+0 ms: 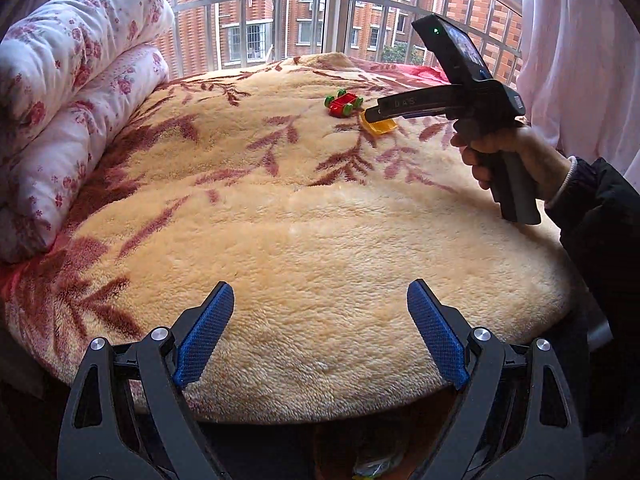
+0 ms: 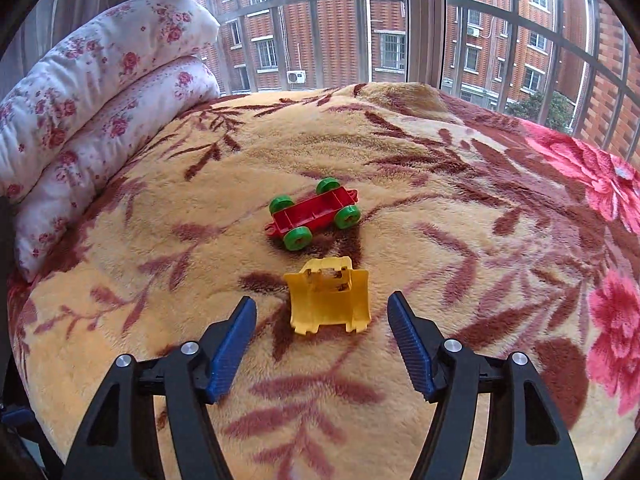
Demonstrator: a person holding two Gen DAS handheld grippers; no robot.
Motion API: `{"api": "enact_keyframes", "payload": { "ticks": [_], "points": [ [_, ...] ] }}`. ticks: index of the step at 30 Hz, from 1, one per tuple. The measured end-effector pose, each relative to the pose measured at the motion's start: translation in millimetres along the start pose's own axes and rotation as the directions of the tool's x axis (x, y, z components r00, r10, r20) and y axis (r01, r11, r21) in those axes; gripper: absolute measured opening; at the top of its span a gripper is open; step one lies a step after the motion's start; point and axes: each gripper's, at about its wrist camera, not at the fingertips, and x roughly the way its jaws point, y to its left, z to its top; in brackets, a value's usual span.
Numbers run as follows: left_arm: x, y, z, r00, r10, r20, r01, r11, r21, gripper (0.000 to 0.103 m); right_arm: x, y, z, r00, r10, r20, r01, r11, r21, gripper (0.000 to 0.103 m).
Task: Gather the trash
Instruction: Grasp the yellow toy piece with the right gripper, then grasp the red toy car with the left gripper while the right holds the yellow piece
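A yellow plastic toy piece (image 2: 326, 296) lies on the beige leaf-patterned blanket (image 2: 160, 208), just ahead of my right gripper (image 2: 322, 300), which is open with the piece between and slightly beyond its blue fingertips. A red toy car chassis with green wheels (image 2: 314, 212) lies just beyond it. In the left wrist view the red chassis (image 1: 343, 104) and the yellow piece (image 1: 380, 126) lie far off, with the right gripper (image 1: 370, 112) over the yellow piece. My left gripper (image 1: 320, 292) is open and empty over the near blanket (image 1: 280, 220).
Rolled floral quilts (image 1: 72, 92) lie along the left side of the bed, also in the right wrist view (image 2: 92, 96). A barred window (image 2: 360, 20) is behind. A pink curtain (image 1: 580, 60) hangs at right. The bed's front edge is near the left gripper.
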Motion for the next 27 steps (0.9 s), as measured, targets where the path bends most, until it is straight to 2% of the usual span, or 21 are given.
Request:
{"api": "enact_keyframes", "payload": {
  "ticks": [6,8,12,15,20,27],
  "points": [
    [9.8,0.1,10.3,1.0,0.007,-0.001,-0.007,1.0,0.003,0.086,25.8,-6.4,7.7,0.999,0.03,-0.028,-0.03,0.999,0.018,0.066],
    [12.6,-1.0,13.8,1.0,0.005,-0.003,-0.005,1.0,0.0,0.086,32.5,-5.4,7.3,0.998,0.033,-0.051,-0.032,0.999,0.018,0.048],
    [21.6,-2.6,25.5,1.0,0.004,-0.012,-0.004,1.0,-0.009,0.086,32.5,-5.3,3.1,0.999,0.014,-0.05,-0.013,1.0,0.019,0.045],
    [28.1,-4.7,40.9,1.0,0.007,-0.001,-0.007,1.0,-0.011,0.086,21.2,-11.4,-2.0,1.0,0.022,-0.019,-0.021,0.998,0.053,0.045],
    [54.0,-10.0,78.3,1.0,0.02,-0.003,-0.02,0.999,0.042,0.086,-23.2,-34.1,-15.8,0.997,0.001,0.078,-0.013,0.988,0.152,0.045],
    [109.6,-12.2,143.1,0.999,-0.026,-0.03,0.028,0.997,0.071,0.086,-61.3,-61.3,-50.8,0.994,-0.068,0.081,0.053,0.983,0.178,0.045]
  ]
}}
